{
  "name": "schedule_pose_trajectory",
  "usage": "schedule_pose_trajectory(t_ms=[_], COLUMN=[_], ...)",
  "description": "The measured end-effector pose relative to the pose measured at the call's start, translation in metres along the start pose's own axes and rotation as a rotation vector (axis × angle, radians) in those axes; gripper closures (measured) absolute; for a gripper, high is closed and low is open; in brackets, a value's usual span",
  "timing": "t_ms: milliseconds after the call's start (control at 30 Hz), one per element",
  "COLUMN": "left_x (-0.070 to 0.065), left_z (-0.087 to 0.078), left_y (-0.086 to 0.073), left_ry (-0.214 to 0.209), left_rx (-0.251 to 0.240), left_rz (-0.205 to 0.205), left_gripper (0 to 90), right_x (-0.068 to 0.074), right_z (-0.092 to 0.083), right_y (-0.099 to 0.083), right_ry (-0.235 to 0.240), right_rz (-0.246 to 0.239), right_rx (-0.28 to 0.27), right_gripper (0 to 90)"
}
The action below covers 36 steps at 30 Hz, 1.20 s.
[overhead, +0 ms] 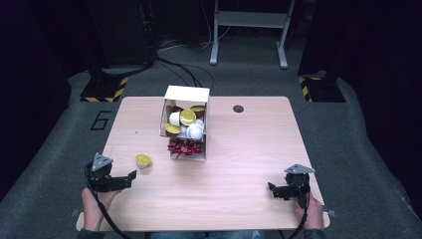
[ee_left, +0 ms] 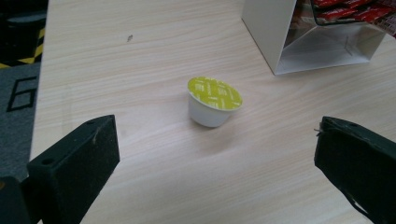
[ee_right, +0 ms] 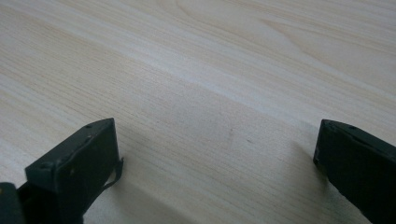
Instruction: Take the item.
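A: One pod (ee_left: 214, 101) stands alone on the table (overhead: 239, 159), just ahead of the left gripper (overhead: 130, 176) and near the table's left front part. In the left gripper view it sits between the two jaws but farther out, touching neither.

B: Which way up?

A: Upright, yellow-green foil lid on top, white cup tapering down to the wood. Its axis runs straight up; being round, it points no way sideways.

B: And the left gripper?

A: Jaws spread wide, nothing between them, held low over the table by the left hand (overhead: 94, 206).

B: The right one?

A: The right gripper (overhead: 271, 188) is near the front right corner, in the right hand (overhead: 308, 215). Its own view shows both jaws far apart over bare wood, gripping nothing.

B: What else is on the table?

A: A white box (overhead: 186, 93) at mid-table, well beyond the pod, its long axis running from front to back, its open face turned up. More pods (overhead: 187, 118) lie heaped in its far half, some lids up, some on their sides; red packets (overhead: 185, 147) fill the near end. The left gripper view shows the box's near white corner to the pod's upper right, apart from it.

B: Anything more?

A: A dark round hole (overhead: 238, 108) in the tabletop, right of the box.
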<state>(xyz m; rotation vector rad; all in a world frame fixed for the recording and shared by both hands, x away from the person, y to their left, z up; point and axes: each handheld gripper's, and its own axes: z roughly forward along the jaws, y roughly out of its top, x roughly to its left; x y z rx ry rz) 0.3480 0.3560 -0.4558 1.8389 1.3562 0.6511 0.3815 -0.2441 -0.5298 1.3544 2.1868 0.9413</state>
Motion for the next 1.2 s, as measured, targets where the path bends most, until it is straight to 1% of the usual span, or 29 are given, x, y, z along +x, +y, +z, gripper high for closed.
schedule_pose_trajectory(t_ms=[67,133,333,467,567,600,667,700,733,800,833,900,933,967,1000,1067,1100,1133,1167,1200], left_x=[0.001,0.002,0.006,0.008,0.011,0.011,0.012,0.012,0.013,0.014,0.015,0.014,0.014,0.014,0.014,0.015,0.014,0.015,0.015,0.015], left_z=[-0.004,-0.007,-0.008,-0.004,0.000,0.003,0.007,0.008,0.010,0.015,0.017,0.019,0.020,0.022,0.023,0.025,0.025,0.026,0.027,0.028], left_y=[-0.005,-0.011,-0.035,-0.052,-0.063,-0.066,-0.073,-0.075,-0.077,-0.081,-0.081,-0.081,-0.080,-0.079,-0.079,-0.078,-0.077,-0.077,-0.076,-0.075], left_ry=[0.006,0.009,0.024,0.027,0.025,0.036,0.037,0.041,0.043,0.048,0.048,0.065,0.062,0.069,0.066,0.067,0.063,0.065,0.059,0.057], left_rx=[-0.007,-0.003,0.034,0.051,0.076,0.080,0.079,0.086,0.096,0.097,0.109,0.109,0.110,0.121,0.121,0.123,0.121,0.122,0.128,0.127], left_rz=[-0.005,-0.012,-0.023,-0.036,-0.035,-0.034,-0.041,-0.041,-0.036,-0.045,-0.038,-0.031,-0.025,-0.019,-0.023,-0.012,-0.022,-0.011,-0.013,-0.006], left_gripper=[0.0,0.0,0.0,0.0,0.0,0.0,0.0,0.0,0.0,0.0,0.0,0.0,0.0,0.0,0.0,0.0,0.0,0.0,0.0,0.0], right_x=[0.000,0.000,0.000,0.000,0.000,0.000,0.000,0.000,0.000,0.000,0.000,0.000,0.000,0.000,0.000,0.000,0.000,0.000,0.000,-0.001], right_z=[0.000,0.000,0.000,0.000,0.000,0.000,0.000,0.000,0.000,0.000,0.000,0.000,0.000,0.000,0.000,0.000,0.000,0.000,0.000,0.000], right_y=[0.000,0.000,0.000,0.000,0.000,0.000,0.000,0.000,0.000,0.000,0.000,0.000,0.000,0.000,0.000,0.000,0.000,0.000,0.000,0.000], right_ry=[0.000,0.000,0.000,0.000,0.000,0.000,0.000,0.000,0.000,0.000,0.000,0.000,0.000,0.000,0.000,0.000,0.000,0.000,0.000,-0.006], right_rz=[0.000,0.000,0.000,0.000,0.000,0.000,0.000,0.000,0.000,0.000,0.000,0.000,0.000,0.000,0.000,0.000,0.000,0.000,0.000,-0.010], right_rx=[0.000,0.000,0.000,0.000,0.000,0.000,0.000,0.000,0.000,0.000,0.000,0.000,0.000,0.000,0.000,0.000,0.000,0.000,0.000,0.003], right_gripper=[0.0,0.0,0.0,0.0,0.0,0.0,0.0,0.0,0.0,0.0,0.0,0.0,0.0,0.0,0.0,0.0,0.0,0.0,0.0,0.0])
